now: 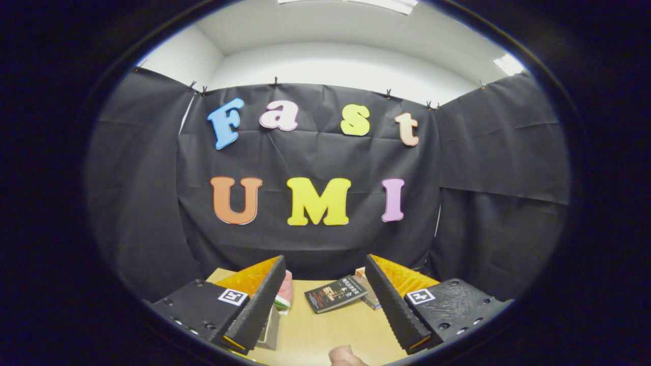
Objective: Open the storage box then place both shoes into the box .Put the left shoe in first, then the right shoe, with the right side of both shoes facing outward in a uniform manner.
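Note:
My gripper (325,277) is open, held level above a wooden table (325,325), and nothing sits between its fingers. Its two fingers (259,300) frame the far part of the table. A pink and white object with a green band (285,294) peeks out just behind the left finger; I cannot tell whether it is a shoe. A small pinkish rounded object (346,356) lies on the table close in front of me, between the fingers and mostly cut off.
A dark book (335,294) lies flat on the table beyond the fingers. Another book or small stack (368,295) rests against the right finger's inner side. A flat light item (269,330) lies under the left finger. Black cloth walls surround the table.

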The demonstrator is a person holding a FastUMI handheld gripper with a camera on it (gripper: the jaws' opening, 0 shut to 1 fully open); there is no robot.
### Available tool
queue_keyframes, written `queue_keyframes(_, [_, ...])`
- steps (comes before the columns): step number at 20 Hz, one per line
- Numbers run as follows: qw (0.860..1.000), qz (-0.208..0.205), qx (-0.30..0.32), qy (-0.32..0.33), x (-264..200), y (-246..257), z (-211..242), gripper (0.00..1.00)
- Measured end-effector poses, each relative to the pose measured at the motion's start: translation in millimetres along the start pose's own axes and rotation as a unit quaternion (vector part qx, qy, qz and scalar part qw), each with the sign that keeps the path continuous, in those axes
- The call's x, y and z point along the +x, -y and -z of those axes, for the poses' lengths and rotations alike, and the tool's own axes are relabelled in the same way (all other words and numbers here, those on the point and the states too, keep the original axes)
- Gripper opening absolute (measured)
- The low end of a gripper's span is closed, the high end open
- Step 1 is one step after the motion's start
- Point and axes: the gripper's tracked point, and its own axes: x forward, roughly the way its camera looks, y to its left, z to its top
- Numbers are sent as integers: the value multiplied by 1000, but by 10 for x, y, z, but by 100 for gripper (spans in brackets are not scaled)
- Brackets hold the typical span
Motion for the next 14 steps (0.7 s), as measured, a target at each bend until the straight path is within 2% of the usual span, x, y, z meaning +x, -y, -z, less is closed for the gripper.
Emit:
queue_keyframes(8, [1000,-21,-19,-1,-91,5,36,97])
queue_keyframes(14, [999,-30,-10,4,-119,-1,-26,97])
